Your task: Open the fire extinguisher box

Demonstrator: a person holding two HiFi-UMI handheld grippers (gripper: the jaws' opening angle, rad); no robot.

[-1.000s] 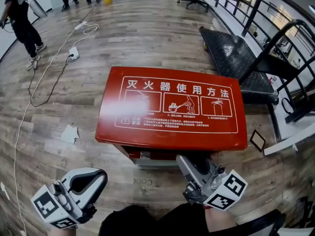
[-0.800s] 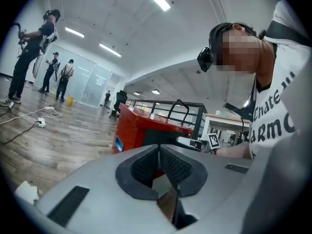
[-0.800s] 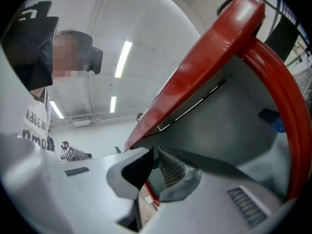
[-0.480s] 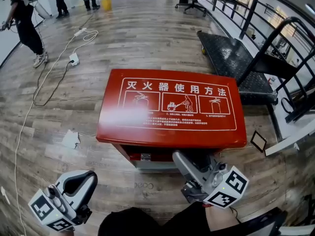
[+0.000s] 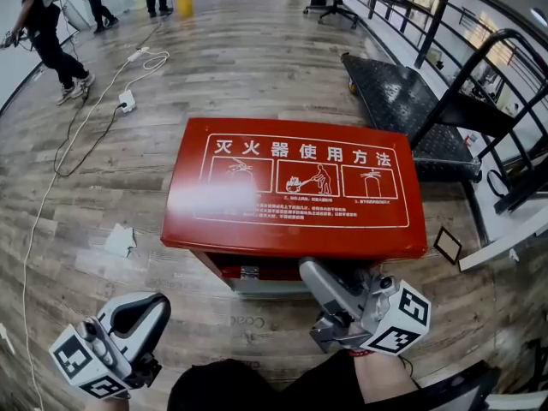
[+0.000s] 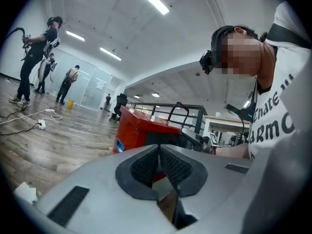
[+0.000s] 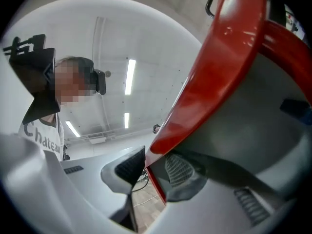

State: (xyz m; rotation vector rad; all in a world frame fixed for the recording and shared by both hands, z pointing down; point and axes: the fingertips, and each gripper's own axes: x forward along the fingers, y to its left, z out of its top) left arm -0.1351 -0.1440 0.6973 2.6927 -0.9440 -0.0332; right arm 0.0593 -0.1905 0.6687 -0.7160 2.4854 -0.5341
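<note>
Notably, fingers [image 7: 130, 165] of right gripper [image 5: 317, 276] stood wide apart astride front edge of fire extinguisher box [image 5: 257, 271] lid [image 5: 291, 187]; left gripper [image 5: 137, 319] in front of box, fingers pressed together, empty.

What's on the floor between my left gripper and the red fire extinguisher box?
Nothing: the head view shows bare wooden floor from left gripper to box; a paper scrap lies off to the left.

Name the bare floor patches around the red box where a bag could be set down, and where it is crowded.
Free: wood floor beyond the red box, towards the power strip; also left of it, out to the white cable, bar a paper scrap. Crowded: right side, with the black trolley and small frame; the front, where the right gripper straddles the lid edge.
</note>
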